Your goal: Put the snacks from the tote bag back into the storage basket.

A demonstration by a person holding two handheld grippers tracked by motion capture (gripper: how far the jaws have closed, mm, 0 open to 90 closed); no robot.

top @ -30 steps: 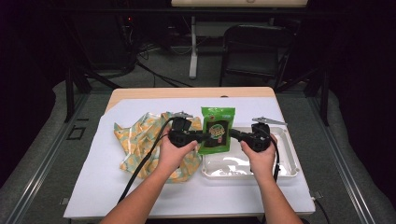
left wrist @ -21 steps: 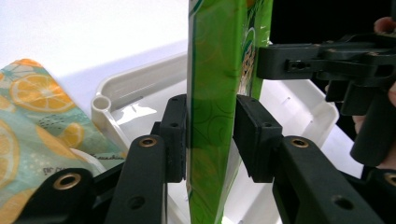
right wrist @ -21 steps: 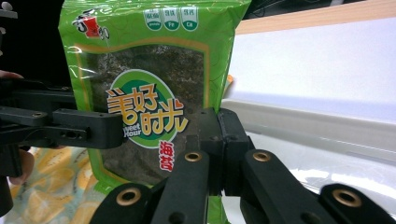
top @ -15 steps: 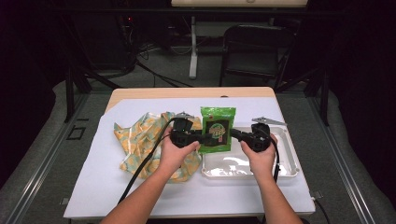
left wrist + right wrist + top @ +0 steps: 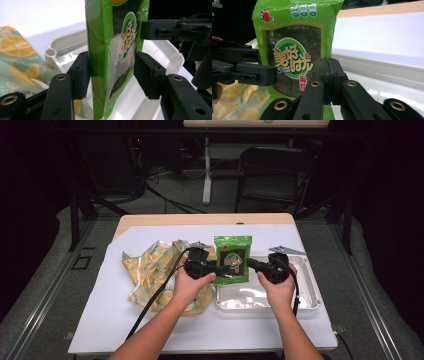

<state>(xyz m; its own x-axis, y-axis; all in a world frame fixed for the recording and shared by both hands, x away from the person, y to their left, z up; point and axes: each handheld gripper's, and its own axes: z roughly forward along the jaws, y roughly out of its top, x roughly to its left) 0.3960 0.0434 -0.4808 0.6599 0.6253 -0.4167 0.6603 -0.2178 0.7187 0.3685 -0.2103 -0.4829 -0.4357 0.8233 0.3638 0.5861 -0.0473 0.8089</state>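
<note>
Above the tray: the green seaweed packet (image 5: 232, 260) stood upright over the white tray (image 5: 310, 290), between the two grippers; its lower edge hung clear of the tray floor
Left gripper (image 5: 111, 75): its jaws had just been opening; the packet sat between the pads, with a gap visible at each side, so nothing was gripped
Right gripper (image 5: 328, 75): jaws pinched tight on the packet's edge, carrying it
Beside the tray: a lemon-print cloth bag (image 5: 150, 270) lay on the white table cover (image 5: 100, 320)
</note>
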